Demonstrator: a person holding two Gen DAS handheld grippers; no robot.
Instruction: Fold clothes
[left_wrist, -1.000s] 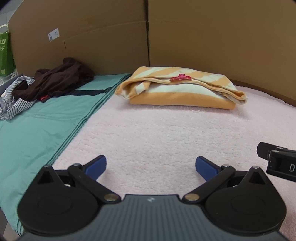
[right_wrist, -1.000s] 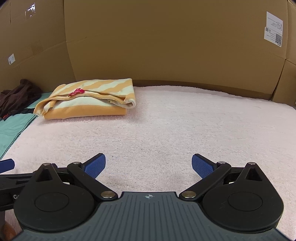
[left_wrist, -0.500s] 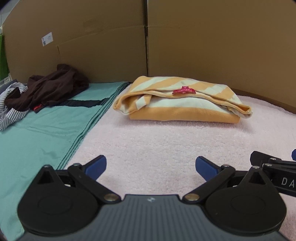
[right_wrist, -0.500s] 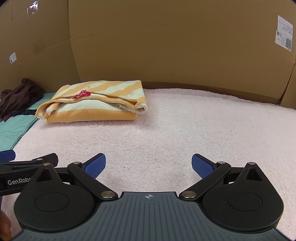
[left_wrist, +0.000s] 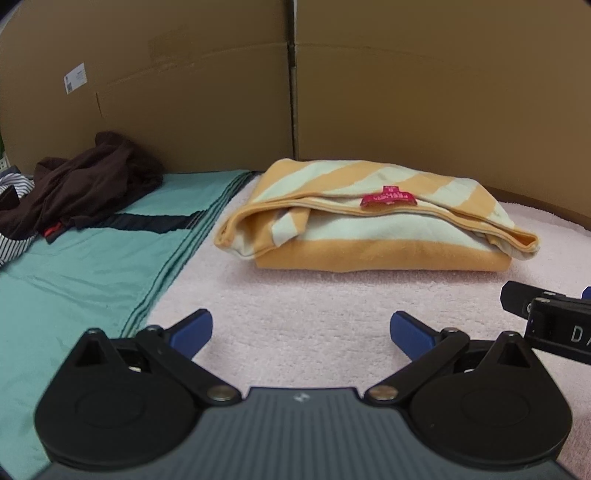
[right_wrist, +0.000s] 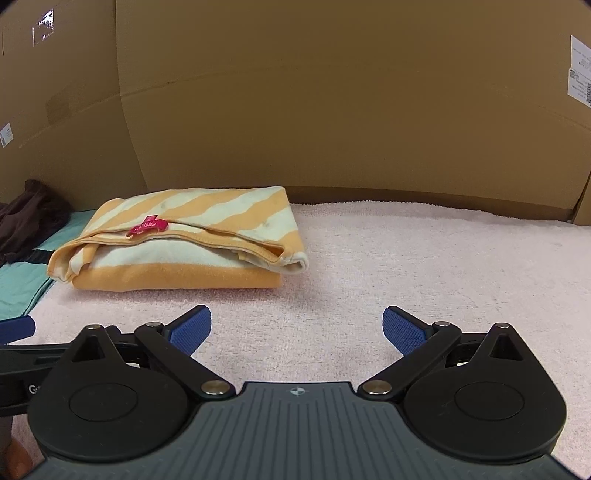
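Note:
A folded orange-and-white striped garment (left_wrist: 373, 221) with a pink tag lies on the pink towel-like surface (left_wrist: 295, 314), straight ahead in the left wrist view. The right wrist view has the same garment (right_wrist: 184, 243) ahead and to the left. My left gripper (left_wrist: 301, 326) stands open just short of the garment, nothing between its blue pads. My right gripper (right_wrist: 295, 328) is also open and empty, a little to the right of the garment. Part of the right gripper (left_wrist: 546, 321) juts in at the right edge of the left wrist view.
A teal sheet (left_wrist: 85, 273) covers the left side, with a dark brown garment (left_wrist: 85, 184) and a striped one (left_wrist: 14, 218) heaped on it. Cardboard walls (right_wrist: 332, 110) close off the back and sides. Pink surface (right_wrist: 443, 266) stretches to the right.
Both grippers have moved forward toward the folded striped garment, which now looks larger and nearer in both views. Both stay open.

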